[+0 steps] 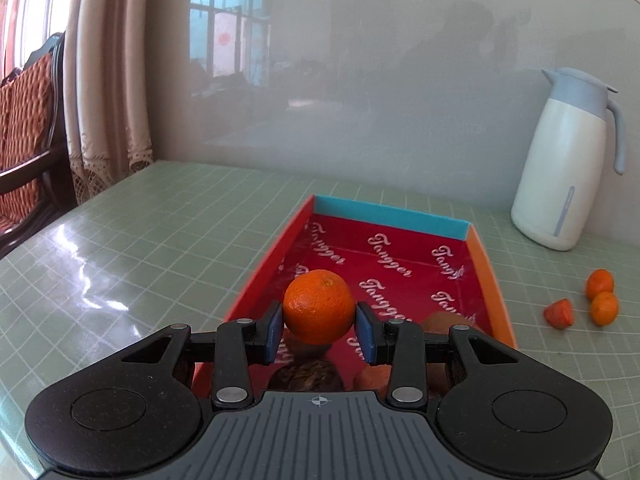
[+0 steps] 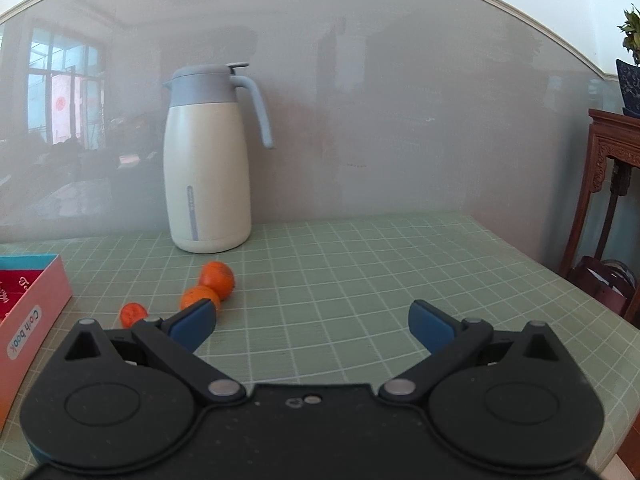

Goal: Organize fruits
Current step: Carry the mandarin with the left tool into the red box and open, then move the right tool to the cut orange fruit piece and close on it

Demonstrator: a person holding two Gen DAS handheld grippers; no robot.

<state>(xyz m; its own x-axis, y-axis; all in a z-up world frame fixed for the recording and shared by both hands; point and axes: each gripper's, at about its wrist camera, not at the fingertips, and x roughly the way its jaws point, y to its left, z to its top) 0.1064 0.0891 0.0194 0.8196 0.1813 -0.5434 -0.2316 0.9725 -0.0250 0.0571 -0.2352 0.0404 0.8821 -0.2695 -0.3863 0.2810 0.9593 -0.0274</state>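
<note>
The left hand-held gripper (image 1: 319, 330) is clamped on a round orange-skinned citrus fruit (image 1: 319, 305), its blue pads (image 1: 273, 332) pressing on opposite sides. The fruit hangs above the near end of a shallow red-lined cardboard box with a blue end wall (image 1: 390, 217), which lies on the green grid-patterned counter (image 1: 160, 240). Dark, rough-skinned fruits (image 1: 306, 376) already lie in the box beneath the gripper; their kind cannot be told.

The right hand-held gripper (image 2: 312, 322) stands wide apart and holds nothing. It hovers over bare counter, near three small orange fruits (image 2: 216, 275) that lie loose between the box and a white vacuum jug with a grey-blue lid and handle (image 2: 208, 160), which stands at the counter's back edge against the wall.

Risks, as judged: the citrus is round and held only at its widest girth, so any slackening could drop it onto the fruits below and bruise them, or send it rolling. The loose fruits could roll if nudged by a pad. A wide sweep could knock the jug.
</note>
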